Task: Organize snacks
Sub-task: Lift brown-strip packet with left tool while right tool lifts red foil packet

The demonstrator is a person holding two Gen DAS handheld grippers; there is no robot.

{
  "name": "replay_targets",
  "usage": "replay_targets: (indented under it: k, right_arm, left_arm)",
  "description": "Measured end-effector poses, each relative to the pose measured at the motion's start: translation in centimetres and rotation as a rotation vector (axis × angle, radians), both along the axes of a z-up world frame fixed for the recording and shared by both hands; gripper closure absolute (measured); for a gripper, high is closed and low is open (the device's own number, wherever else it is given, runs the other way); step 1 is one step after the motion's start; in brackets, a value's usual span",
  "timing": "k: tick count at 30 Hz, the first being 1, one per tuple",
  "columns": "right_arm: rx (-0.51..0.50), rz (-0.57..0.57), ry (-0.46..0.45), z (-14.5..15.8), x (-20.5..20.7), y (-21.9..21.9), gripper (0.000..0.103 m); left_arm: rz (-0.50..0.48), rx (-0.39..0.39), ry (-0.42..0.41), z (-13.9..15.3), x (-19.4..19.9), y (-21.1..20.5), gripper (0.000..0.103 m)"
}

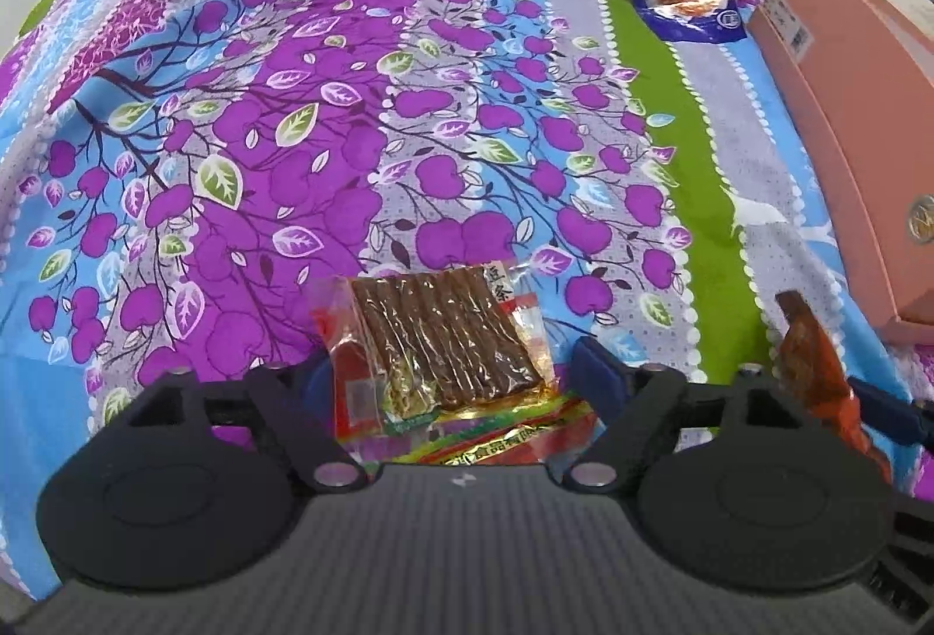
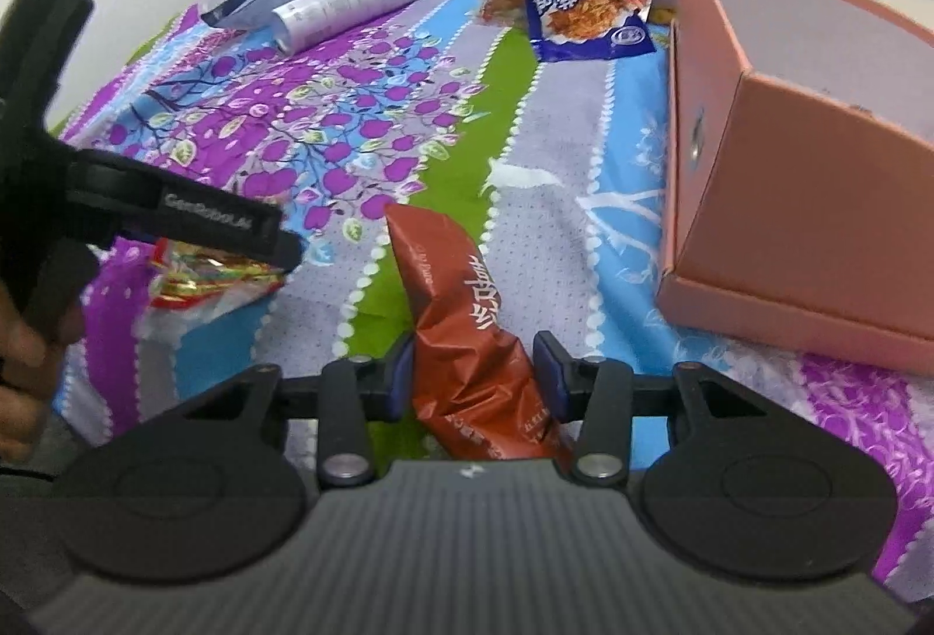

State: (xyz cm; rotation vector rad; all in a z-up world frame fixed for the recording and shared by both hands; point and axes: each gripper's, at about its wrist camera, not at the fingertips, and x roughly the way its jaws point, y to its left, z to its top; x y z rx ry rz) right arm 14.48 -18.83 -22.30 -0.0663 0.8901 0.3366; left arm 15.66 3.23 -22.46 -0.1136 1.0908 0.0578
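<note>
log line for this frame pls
left gripper: open around brown-stick packet | right gripper: shut on red-brown packet | pink box: on cloth

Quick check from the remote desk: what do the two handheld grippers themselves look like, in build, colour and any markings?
Both the left gripper and the right gripper are matte black, with two round disc-shaped housings, angled linkage arms, silvery pivot screws and a ribbed, carbon-look body. The finger pads are dark blue. In the right wrist view the left gripper's finger carries white "GenRobot.AI" lettering. No sleeve or cable is clearly visible.

Both grippers are black with round discs, silver screws and a ribbed grey base. The left gripper (image 2: pixel 280 250) bears white lettering; blue pads (image 2: pixel 549 372) line the right gripper's (image 2: pixel 476 372) fingers.
</note>
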Motion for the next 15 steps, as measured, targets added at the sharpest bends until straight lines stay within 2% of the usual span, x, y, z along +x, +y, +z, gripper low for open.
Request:
replay_targets:
  k: [4,5,9,15]
  right_arm:
    - [0.001,-0.016,-0.008,0.4,0.1,-0.3,0.06]
    - [0.004,-0.02,-0.005,0.6,0.1,-0.4,0.067]
    - [0.013,-0.037,-0.002,0.9,0.1,-0.5,0.067]
    - [0.043,-0.066,-0.004,1.8,0.2,-0.7,0.068]
  left_arm:
    - [-0.01,-0.009,-0.024,0.4,-0.6,0.4,0.032]
    - [-0.009,-0.011,-0.028,0.5,-0.8,0.5,0.035]
    - [0.017,-0.054,-0.05,1.0,-1.4,1.4,0.041]
    - [0.034,-0.123,-0.068,2.0,-2.1,2.3,0.043]
